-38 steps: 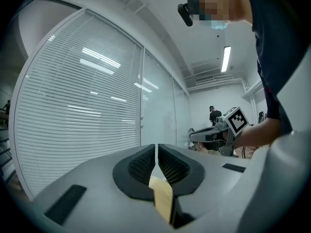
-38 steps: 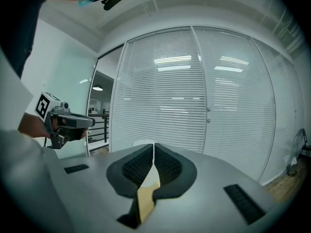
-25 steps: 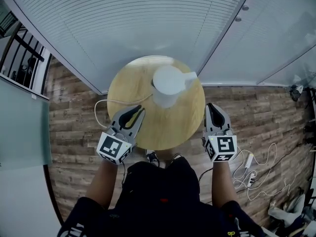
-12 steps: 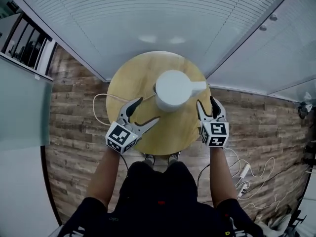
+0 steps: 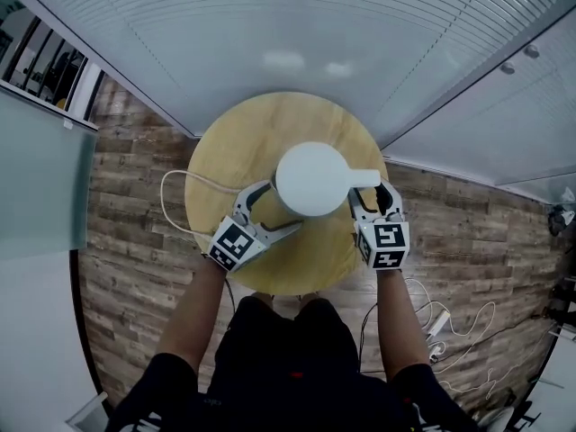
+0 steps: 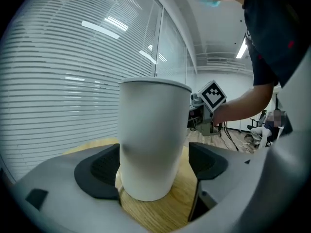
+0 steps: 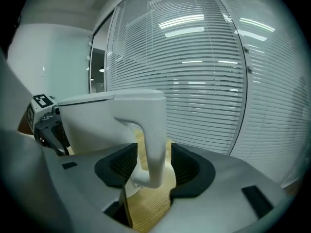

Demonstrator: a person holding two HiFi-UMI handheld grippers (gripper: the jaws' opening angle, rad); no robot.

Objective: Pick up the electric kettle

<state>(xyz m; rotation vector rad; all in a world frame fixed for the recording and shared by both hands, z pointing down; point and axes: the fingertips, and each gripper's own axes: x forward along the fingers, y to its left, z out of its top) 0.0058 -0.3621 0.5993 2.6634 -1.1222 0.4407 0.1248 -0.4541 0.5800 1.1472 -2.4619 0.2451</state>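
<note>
A white electric kettle (image 5: pixel 310 180) stands upright on the round wooden table (image 5: pixel 243 133), its handle (image 5: pixel 364 178) pointing right. My left gripper (image 5: pixel 274 207) reaches in from the near left. Its jaws are opening, and the kettle's body (image 6: pixel 153 135) stands between the dark pads (image 6: pixel 99 166) with a gap on the right side. My right gripper (image 5: pixel 370 194) is open. In the right gripper view the curved handle (image 7: pixel 153 140) hangs between its pads (image 7: pixel 187 166) with space on both sides. The left gripper's marker cube (image 7: pixel 41 101) shows behind the kettle.
A white cord (image 5: pixel 175 196) loops off the table's left edge. Glass walls with blinds (image 5: pixel 270 25) close in behind the table. Cables and a power strip (image 5: pixel 441 322) lie on the wooden floor at the right. My legs stand just before the table.
Both grippers went from shut to open and moved forward and down to the kettle. The left now straddles its body, the right its handle.
</note>
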